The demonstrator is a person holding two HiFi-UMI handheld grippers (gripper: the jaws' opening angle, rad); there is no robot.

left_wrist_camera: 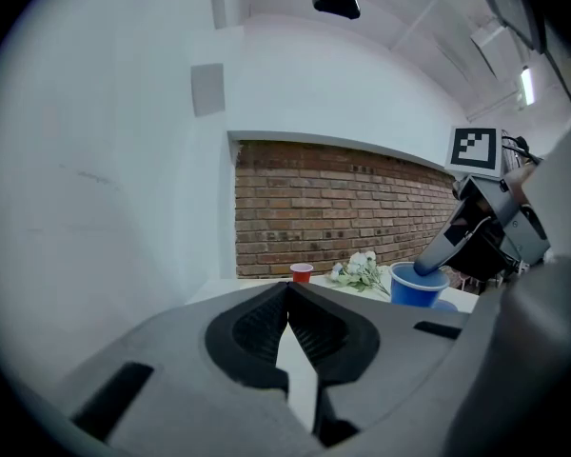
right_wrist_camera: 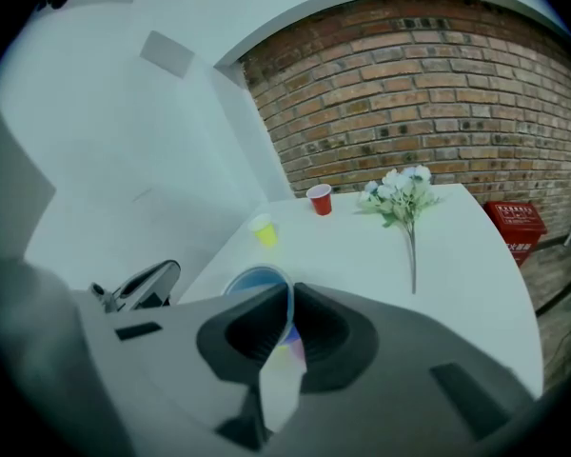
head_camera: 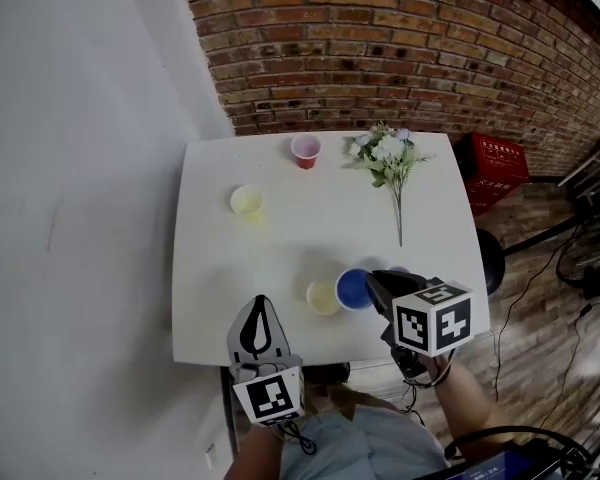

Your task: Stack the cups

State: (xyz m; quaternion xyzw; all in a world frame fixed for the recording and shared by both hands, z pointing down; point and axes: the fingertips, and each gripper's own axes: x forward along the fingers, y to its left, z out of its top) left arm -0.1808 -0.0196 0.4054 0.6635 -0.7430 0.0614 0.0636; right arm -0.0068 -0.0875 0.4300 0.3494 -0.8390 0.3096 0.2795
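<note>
White print is borne by the red crate (head_camera: pixel 500 173), too small to be read. The blue cup (right_wrist_camera: pixel 252 282) is pinched by its rim in the right gripper (right_wrist_camera: pixel 287 298), near the white table's (head_camera: pixel 210 268) front edge. A pale yellow cup (head_camera: pixel 323 297) just beside it is shown only in the head view. The left gripper's (left_wrist_camera: pixel 287 293) jaws are pressed together, with nothing between them.

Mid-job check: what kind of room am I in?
Probably a loft-style studio or lab workspace: exposed brick wall, a small white table, and a red crate on wood flooring.
</note>
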